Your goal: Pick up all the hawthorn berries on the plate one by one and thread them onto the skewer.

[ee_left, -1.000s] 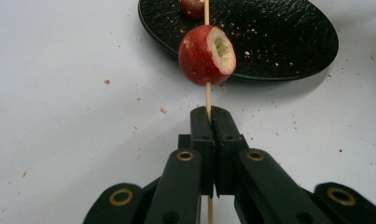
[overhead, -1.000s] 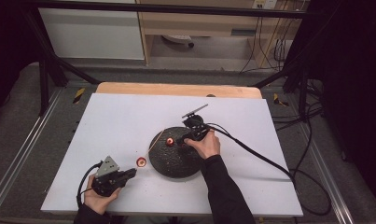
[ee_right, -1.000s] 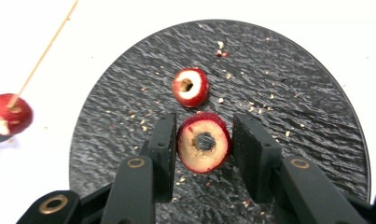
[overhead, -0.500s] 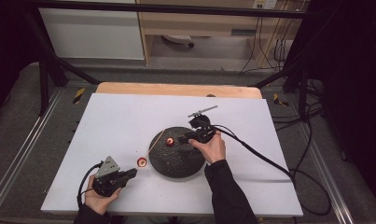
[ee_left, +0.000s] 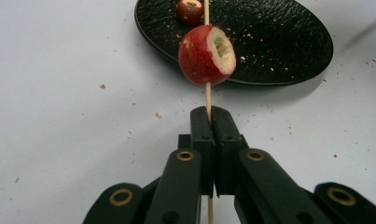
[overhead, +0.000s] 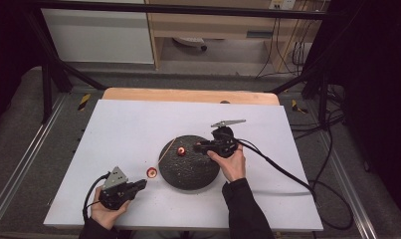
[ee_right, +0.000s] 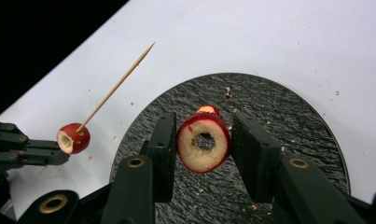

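My left gripper (ee_left: pixel 209 114) is shut on a thin wooden skewer (ee_left: pixel 207 95) near the table's front left (overhead: pixel 142 183). A cored red fruit (ee_left: pixel 206 55) is threaded on the skewer just past the jaws, and also shows as the skewered fruit (overhead: pixel 151 172). The skewer (overhead: pixel 167 151) slants up over the edge of a black round plate (overhead: pixel 188 174). My right gripper (ee_right: pixel 203 122) is shut on a second cored red fruit (ee_right: pixel 195 156) above the plate (ee_right: pixel 288 116). A third small red fruit (ee_right: pixel 208 109) lies on the plate, also seen as the loose fruit (overhead: pixel 181 151).
The white table top (overhead: pixel 128 124) is strewn with small crumbs near the plate. The right gripper's cable (overhead: pixel 277 172) trails off to the right. A wooden strip (overhead: pixel 188 94) runs along the far edge, with metal rails at both sides.
My right gripper has moved a little to the right over the plate, with the fruit still in it. The left gripper and its skewer have stayed still.
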The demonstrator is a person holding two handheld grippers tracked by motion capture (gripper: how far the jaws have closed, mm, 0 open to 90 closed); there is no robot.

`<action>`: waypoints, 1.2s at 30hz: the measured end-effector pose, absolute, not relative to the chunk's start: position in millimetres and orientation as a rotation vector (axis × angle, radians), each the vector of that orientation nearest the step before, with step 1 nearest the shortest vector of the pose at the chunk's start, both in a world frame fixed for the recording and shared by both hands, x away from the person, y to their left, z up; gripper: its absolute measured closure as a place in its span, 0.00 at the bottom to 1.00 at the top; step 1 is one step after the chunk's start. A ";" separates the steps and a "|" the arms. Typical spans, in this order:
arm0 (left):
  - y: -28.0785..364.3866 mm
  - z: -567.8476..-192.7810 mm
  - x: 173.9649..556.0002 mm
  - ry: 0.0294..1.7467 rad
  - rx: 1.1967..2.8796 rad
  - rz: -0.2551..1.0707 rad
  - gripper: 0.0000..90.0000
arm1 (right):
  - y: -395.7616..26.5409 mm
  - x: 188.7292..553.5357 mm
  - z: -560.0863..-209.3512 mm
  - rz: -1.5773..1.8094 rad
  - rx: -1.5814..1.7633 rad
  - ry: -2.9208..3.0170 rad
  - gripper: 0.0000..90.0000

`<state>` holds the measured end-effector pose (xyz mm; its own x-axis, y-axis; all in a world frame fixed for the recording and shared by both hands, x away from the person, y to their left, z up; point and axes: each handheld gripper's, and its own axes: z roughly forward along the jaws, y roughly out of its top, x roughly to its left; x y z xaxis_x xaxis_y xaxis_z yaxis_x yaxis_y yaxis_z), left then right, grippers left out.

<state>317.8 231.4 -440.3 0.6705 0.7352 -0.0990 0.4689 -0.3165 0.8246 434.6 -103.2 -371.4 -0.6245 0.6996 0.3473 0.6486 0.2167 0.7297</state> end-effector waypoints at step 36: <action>222.8 -439.6 315.1 0.939 1.928 0.358 0.99 | -104.0 407.2 -409.0 2.026 1.384 1.781 0.69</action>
<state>315.1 222.8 -439.6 0.6652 0.7359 -0.1265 0.4647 -0.2753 0.8416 407.2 -104.0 -409.0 -0.5786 0.6080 0.5437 0.4615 -0.3056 0.8329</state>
